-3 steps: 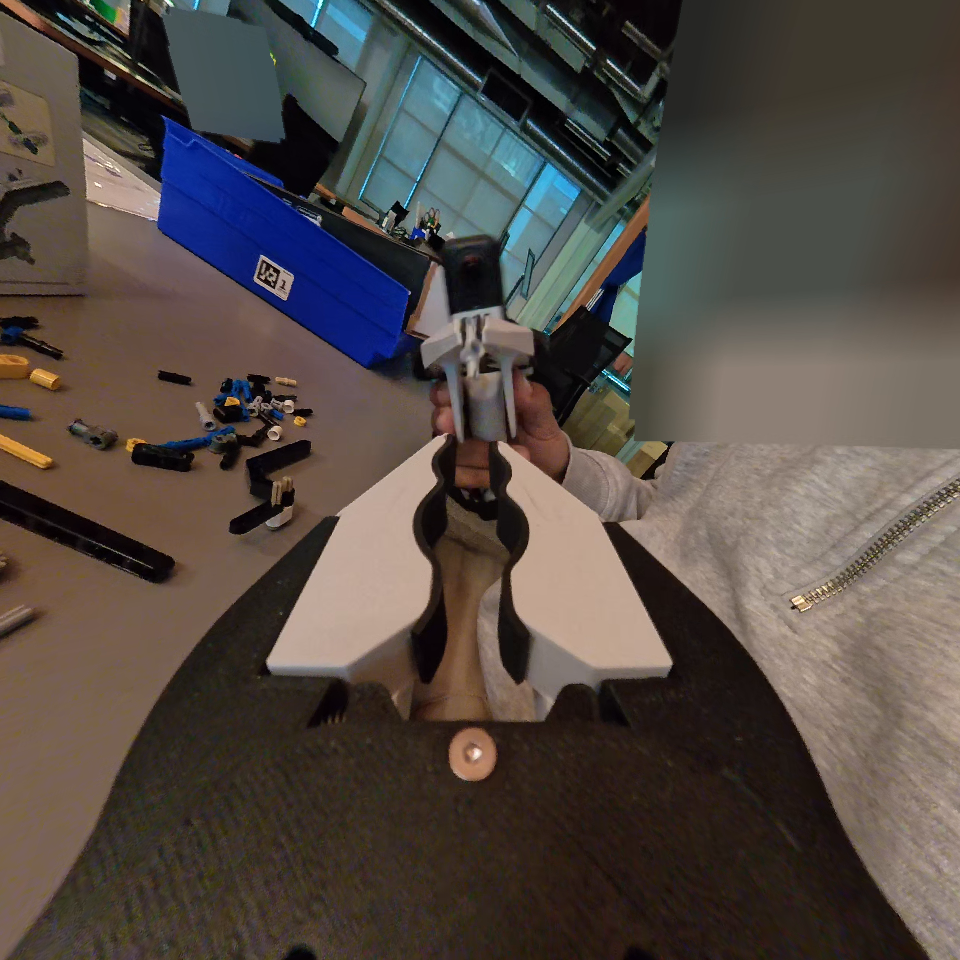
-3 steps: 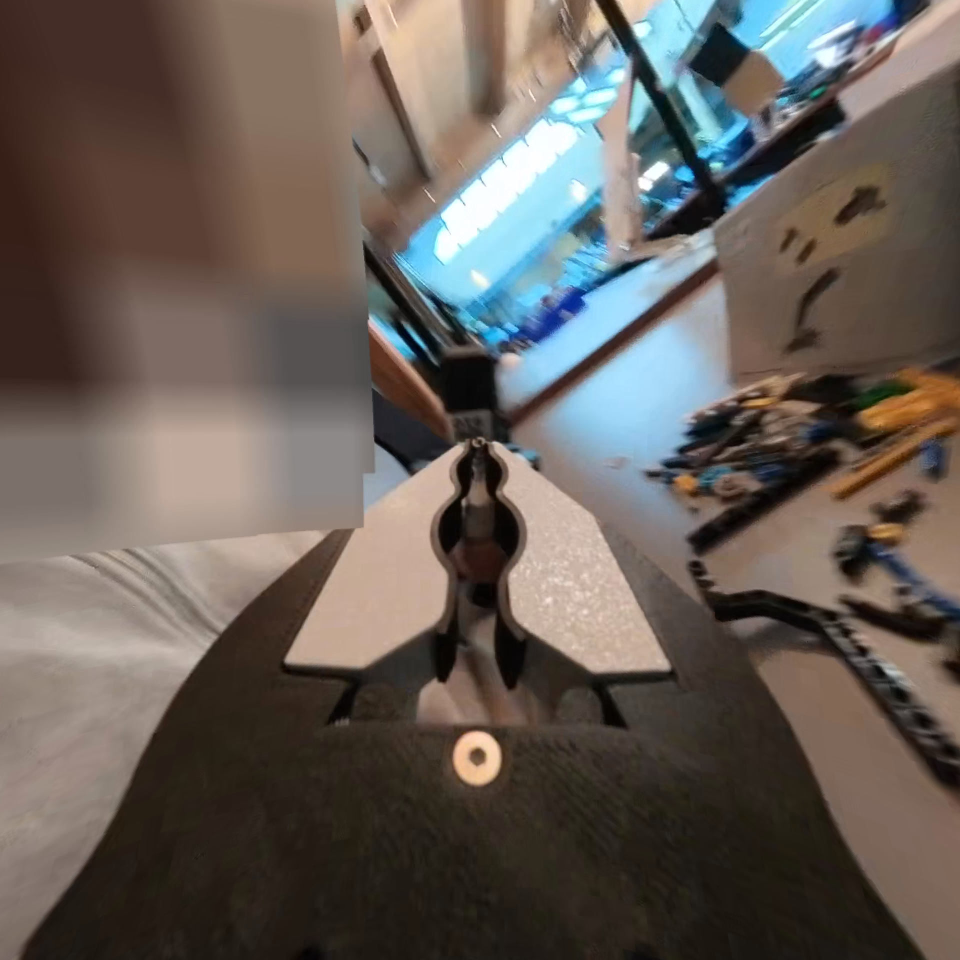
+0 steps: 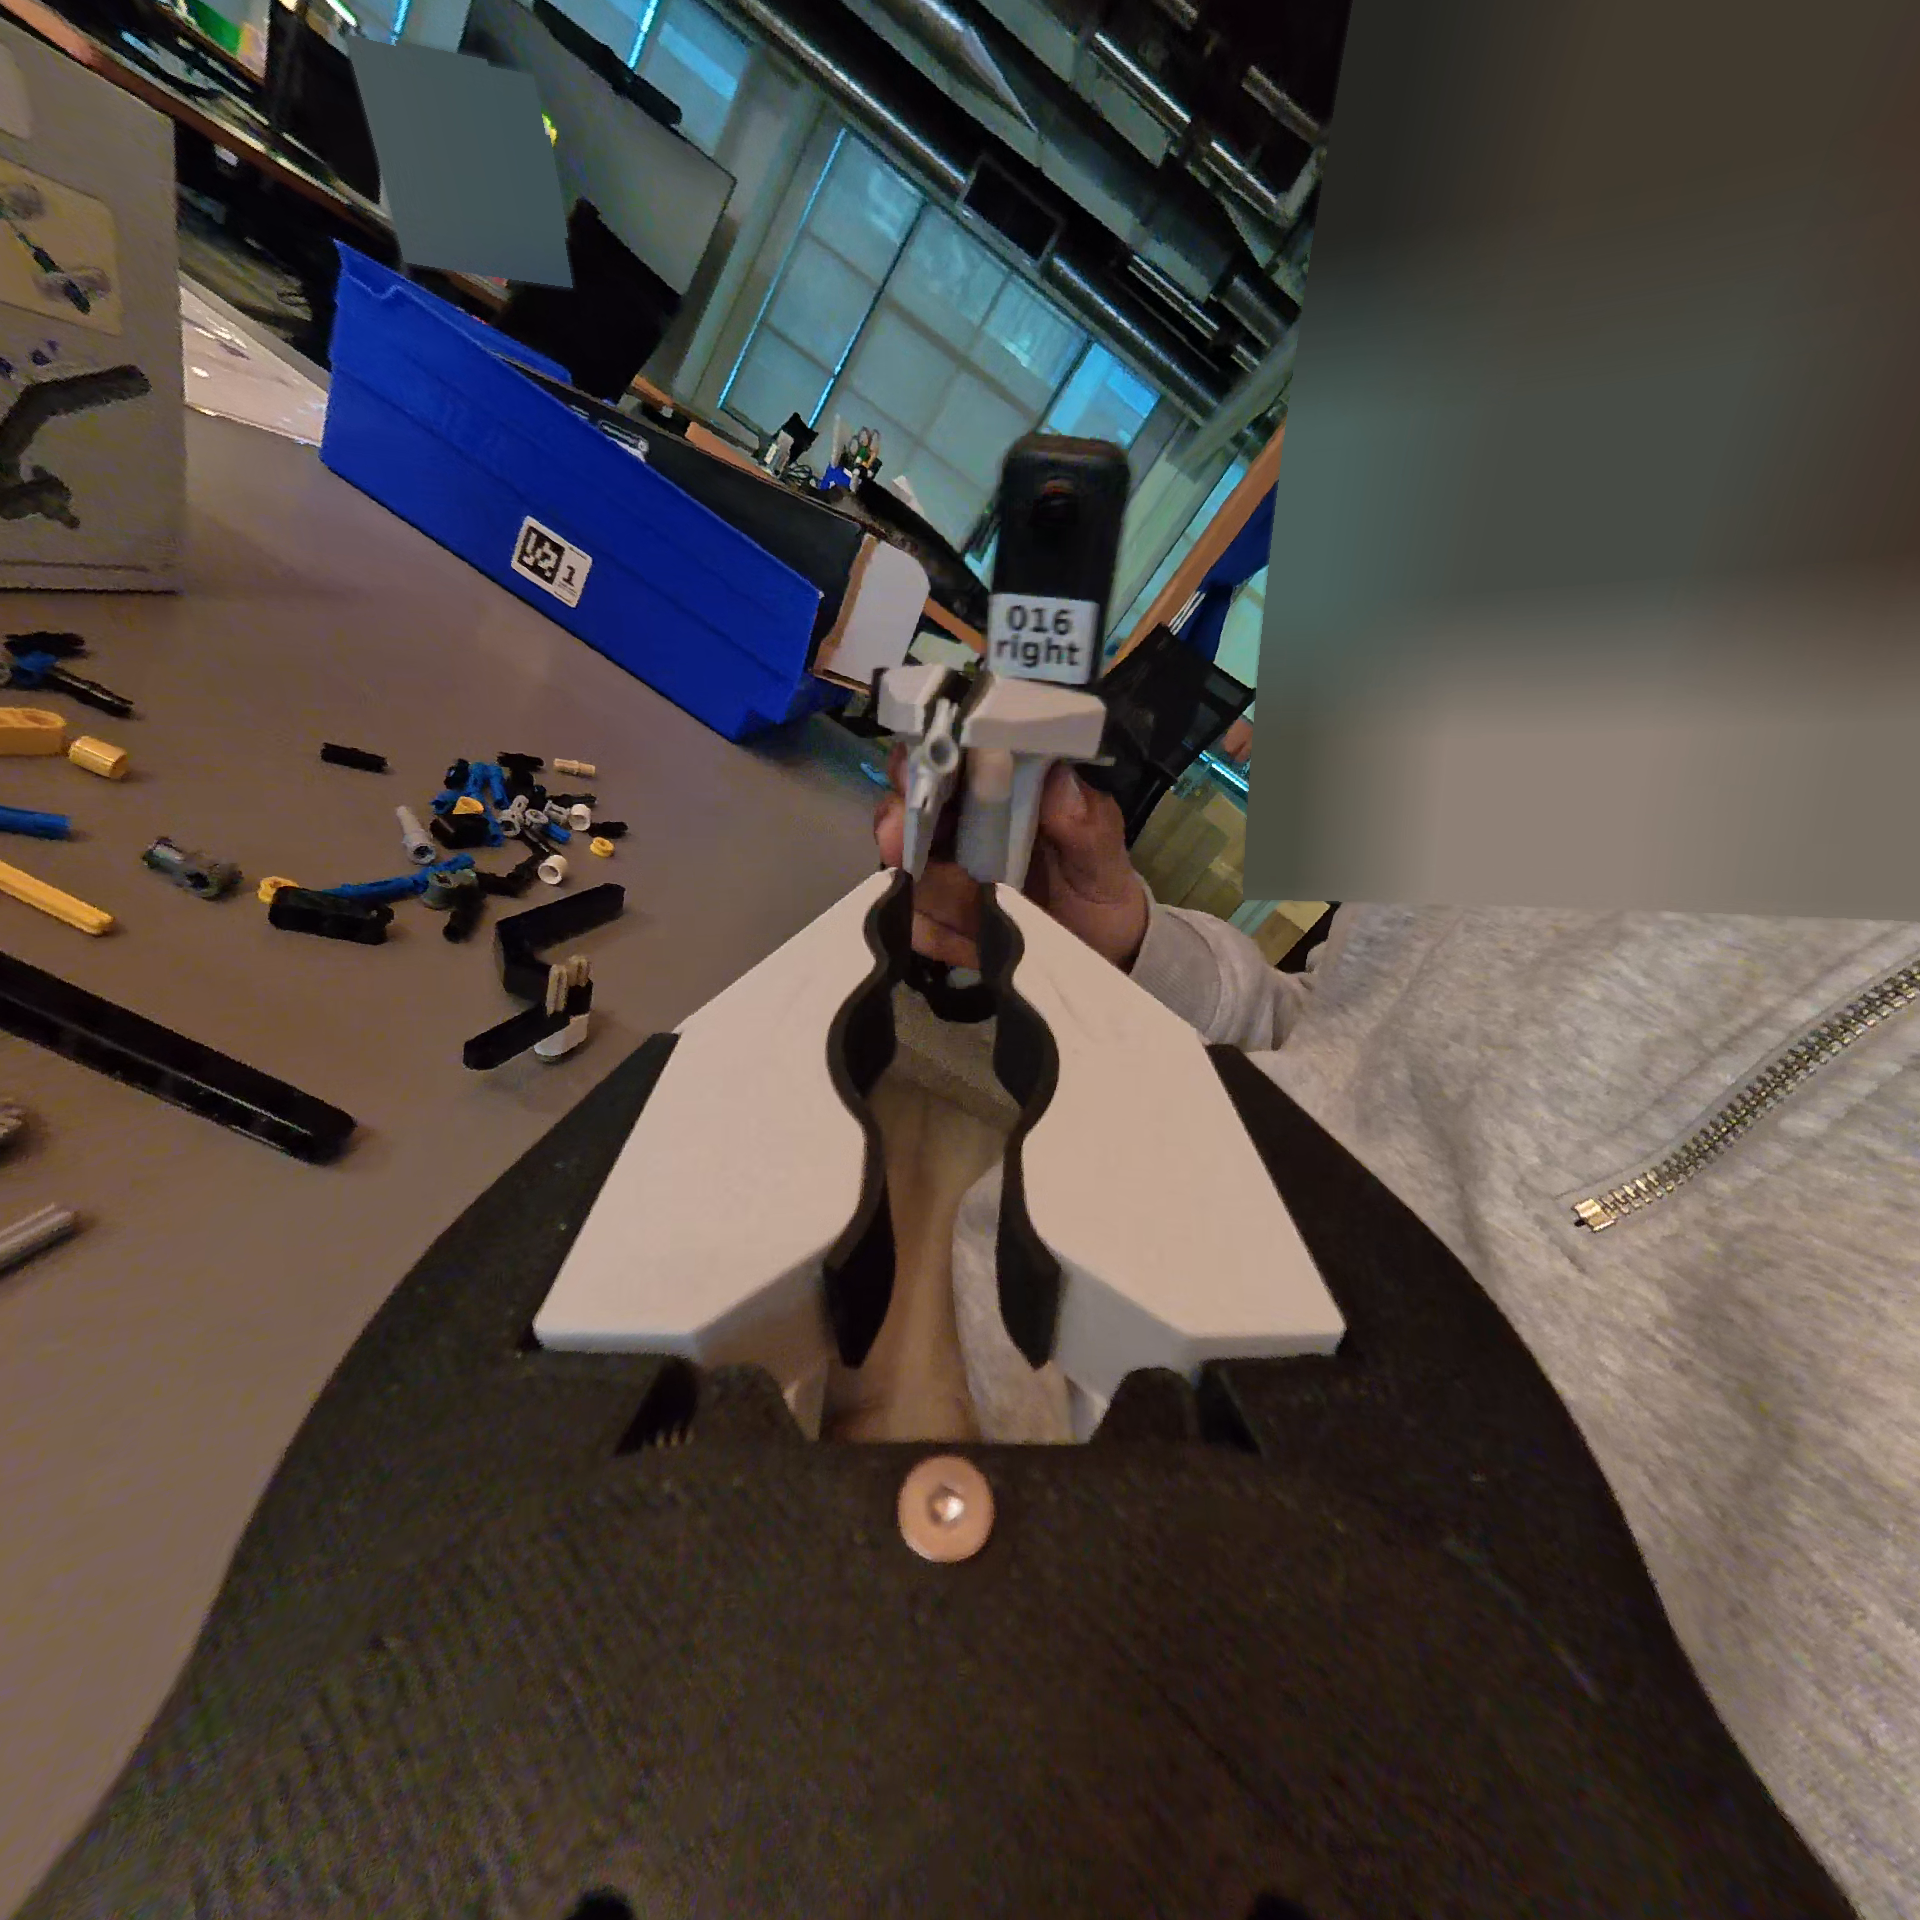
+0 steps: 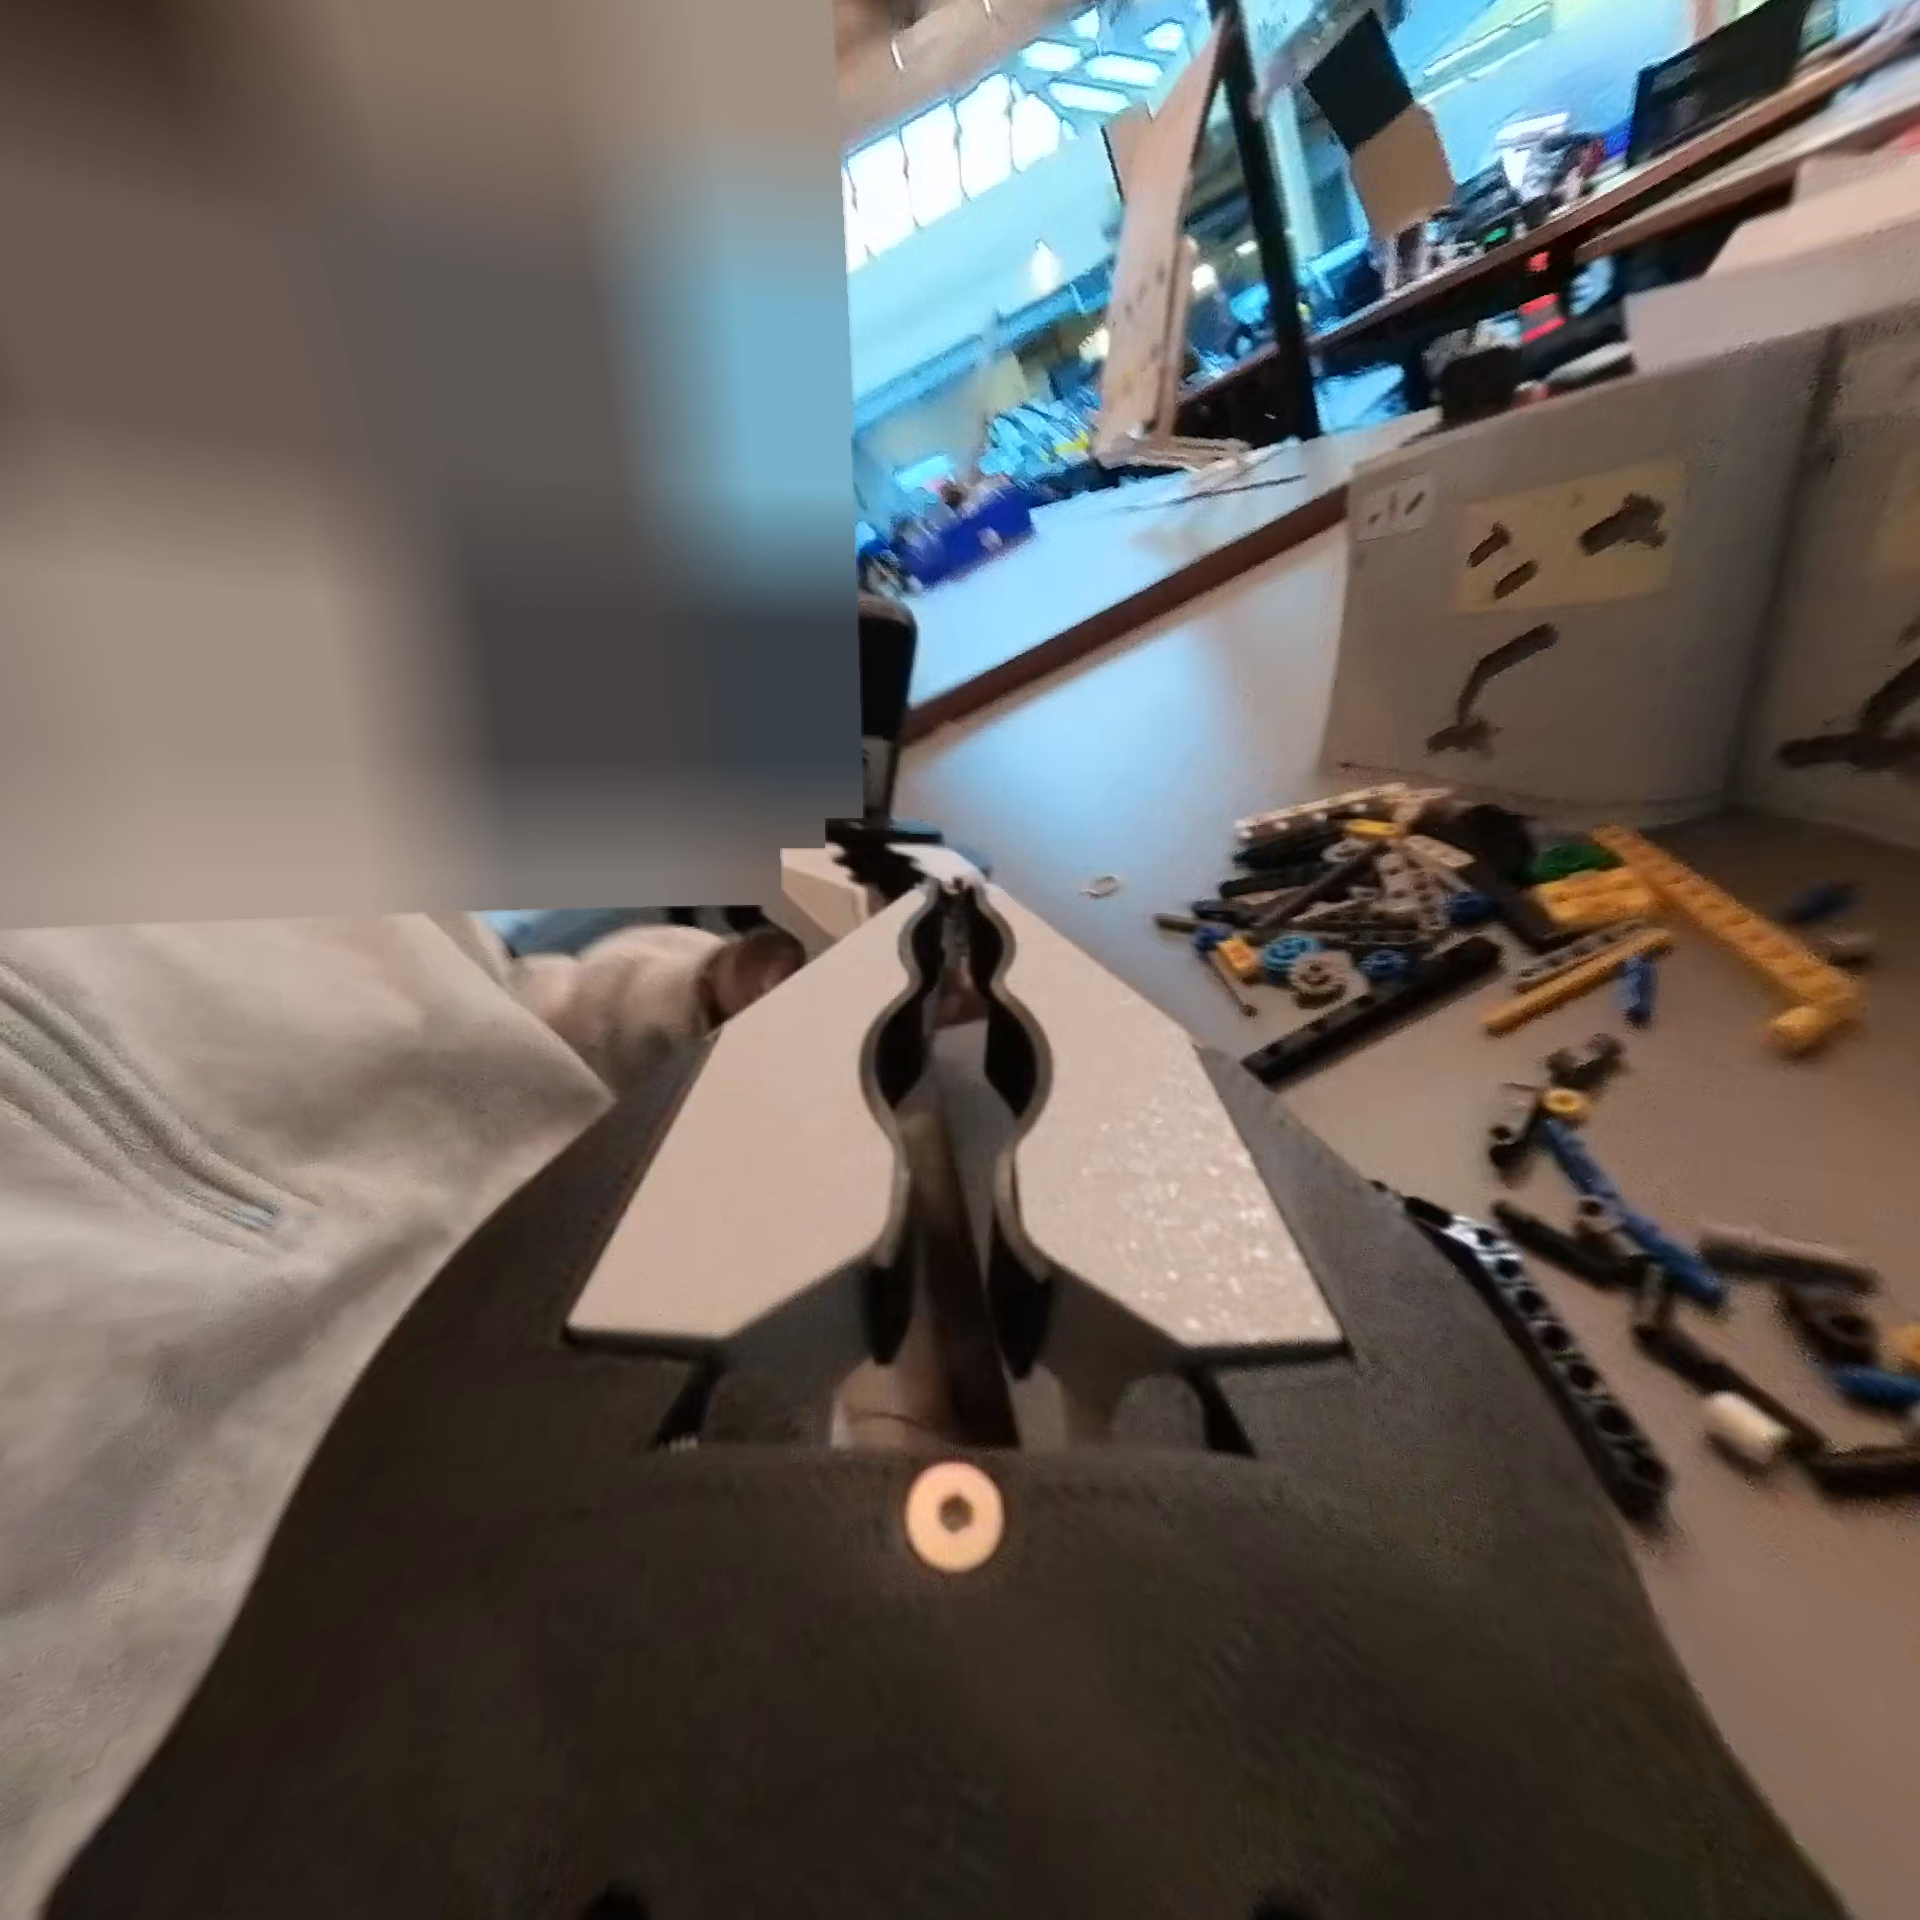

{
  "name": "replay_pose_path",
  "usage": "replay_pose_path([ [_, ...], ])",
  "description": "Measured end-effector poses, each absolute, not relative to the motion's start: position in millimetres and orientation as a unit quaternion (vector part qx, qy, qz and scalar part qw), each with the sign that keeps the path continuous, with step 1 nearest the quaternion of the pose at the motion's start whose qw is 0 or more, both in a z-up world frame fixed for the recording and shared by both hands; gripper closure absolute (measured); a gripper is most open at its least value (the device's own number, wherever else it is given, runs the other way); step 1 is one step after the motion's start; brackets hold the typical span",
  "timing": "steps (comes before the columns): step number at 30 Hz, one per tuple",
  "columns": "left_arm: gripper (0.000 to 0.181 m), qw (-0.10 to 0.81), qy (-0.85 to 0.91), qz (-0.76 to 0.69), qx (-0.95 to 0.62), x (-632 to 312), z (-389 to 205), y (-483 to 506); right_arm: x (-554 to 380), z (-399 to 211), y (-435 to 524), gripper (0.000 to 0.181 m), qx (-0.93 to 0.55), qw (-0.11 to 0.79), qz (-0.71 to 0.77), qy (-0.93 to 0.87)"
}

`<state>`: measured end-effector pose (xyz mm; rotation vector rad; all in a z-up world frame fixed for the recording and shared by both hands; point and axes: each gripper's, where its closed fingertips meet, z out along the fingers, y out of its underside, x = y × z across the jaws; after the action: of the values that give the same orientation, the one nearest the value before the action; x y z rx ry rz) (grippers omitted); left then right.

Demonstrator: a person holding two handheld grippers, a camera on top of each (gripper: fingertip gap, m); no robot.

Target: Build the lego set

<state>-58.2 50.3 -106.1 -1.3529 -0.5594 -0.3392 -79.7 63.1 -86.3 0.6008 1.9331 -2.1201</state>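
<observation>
My left gripper (image 3: 940, 899) is raised above the table, its jaws narrow around a small black Lego piece (image 3: 948, 992). My right gripper (image 3: 951, 764) faces it just beyond, held by a hand (image 3: 1081, 883), and is shut on a slim light-grey Lego piece (image 3: 928, 795) that points down toward the left fingertips. In the right wrist view my right gripper (image 4: 951, 902) is shut on that thin piece, with the left gripper (image 4: 873, 868) directly ahead. Loose black, blue and yellow Lego parts (image 3: 488, 852) lie on the table; they also show in the right wrist view (image 4: 1455, 935).
A blue bin (image 3: 582, 520) stands at the back of the table. A long black beam (image 3: 166, 1070) lies at the left. An open instruction booklet (image 4: 1538, 613) stands behind the parts. The person's grey zipped hoodie (image 3: 1558, 1195) is close on the right.
The right gripper has turned slightly, so the grey piece now tilts to the left. The right wrist view has swung a little toward the parts pile.
</observation>
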Motion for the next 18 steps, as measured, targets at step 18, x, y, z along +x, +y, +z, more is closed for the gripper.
replay_pose_path([
  [18,0.163,0.603,-0.323,-0.055,-0.727,-77.5,-148.9,39.8,-88.3,-140.4,68.2,0.179,0.102,-0.136,-0.555,0.814],
])
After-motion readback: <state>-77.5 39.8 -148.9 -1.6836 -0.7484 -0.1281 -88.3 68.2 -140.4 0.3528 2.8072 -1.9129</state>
